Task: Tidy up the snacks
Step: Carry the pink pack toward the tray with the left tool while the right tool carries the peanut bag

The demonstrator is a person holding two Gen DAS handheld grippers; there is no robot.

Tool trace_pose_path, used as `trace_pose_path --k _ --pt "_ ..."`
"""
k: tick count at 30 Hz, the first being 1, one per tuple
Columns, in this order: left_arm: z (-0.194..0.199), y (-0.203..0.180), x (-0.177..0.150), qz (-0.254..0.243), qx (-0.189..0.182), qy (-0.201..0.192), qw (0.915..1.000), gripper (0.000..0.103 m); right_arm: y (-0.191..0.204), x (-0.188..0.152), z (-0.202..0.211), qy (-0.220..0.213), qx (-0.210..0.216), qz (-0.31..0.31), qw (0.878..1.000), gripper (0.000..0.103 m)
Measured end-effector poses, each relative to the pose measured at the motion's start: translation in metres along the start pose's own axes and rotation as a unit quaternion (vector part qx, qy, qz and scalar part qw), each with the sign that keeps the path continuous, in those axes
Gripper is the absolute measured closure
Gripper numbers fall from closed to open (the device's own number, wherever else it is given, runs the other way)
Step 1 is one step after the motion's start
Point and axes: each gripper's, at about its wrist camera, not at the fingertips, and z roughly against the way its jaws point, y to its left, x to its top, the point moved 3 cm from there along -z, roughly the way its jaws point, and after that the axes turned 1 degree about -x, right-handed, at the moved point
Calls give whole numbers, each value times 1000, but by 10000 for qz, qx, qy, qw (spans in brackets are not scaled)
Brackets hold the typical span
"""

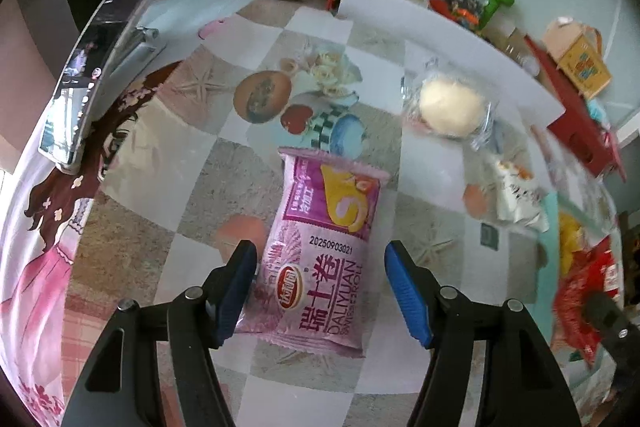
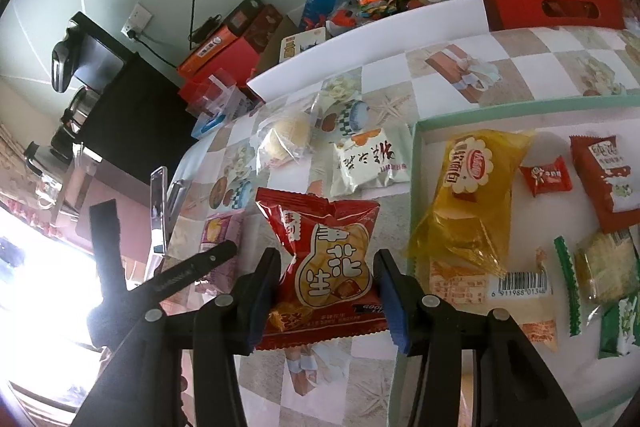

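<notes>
1. The left tool [image 1: 320,291] points down at the table [image 1: 192,187], its blue-padded fingers [image 1: 406,291] spread apart on either side of a pink Swiss-roll packet [image 1: 320,259]; the packet lies flat on the checkered cloth at lower centre of the left wrist view, and neither pad presses on it.
2. The right tool [image 2: 328,291] is clenched on a red peanut snack bag [image 2: 324,267], held at lower centre of the right wrist view, above the cloth.
3. A clear-wrapped pale round bun [image 1: 450,107] sits at right of centre in the left view, with a white packet [image 1: 516,195] just below it.
4. A mint-rimmed tray [image 2: 416,155] fills the right side of the right view, holding a yellow cake packet [image 2: 472,195], a small red candy [image 2: 546,175] and a red-and-white packet [image 2: 604,179].
5. A phone [image 1: 92,75] stands propped on a stand at upper left of the left view.
</notes>
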Motion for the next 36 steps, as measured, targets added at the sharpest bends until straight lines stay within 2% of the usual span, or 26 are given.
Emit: trace_pose_path --k 3,6,9,20,27,30,36 --pt "-4 -3 0 -129 155 -43 9998 40 1 0 1 -19 18 5 10000 52" --pt "-5 -6 1 -255 391 -137 9988 57 1 1 2 -36 28 18 10000 52" --pt "0 -6 2 -197 254 -155 9994 62 1 1 4 -60 34 25 10000 52" --pt "45 -29 10 -367 -44 -702 9968 62 -3 4 20 -230 36 -10 9997 52" --pt "65 -67 10 -715 -459 -940 9919 62 -16 2 36 -329 -119 -108 9993 52" --pt "73 -85 8 -811 -775 -993 9887 62 -23 3 42 -367 -190 -143 9990 52" --pt "85 -118 0 -1120 -946 -1069 9834 62 -30 6 51 -450 -227 -164 9986 52"
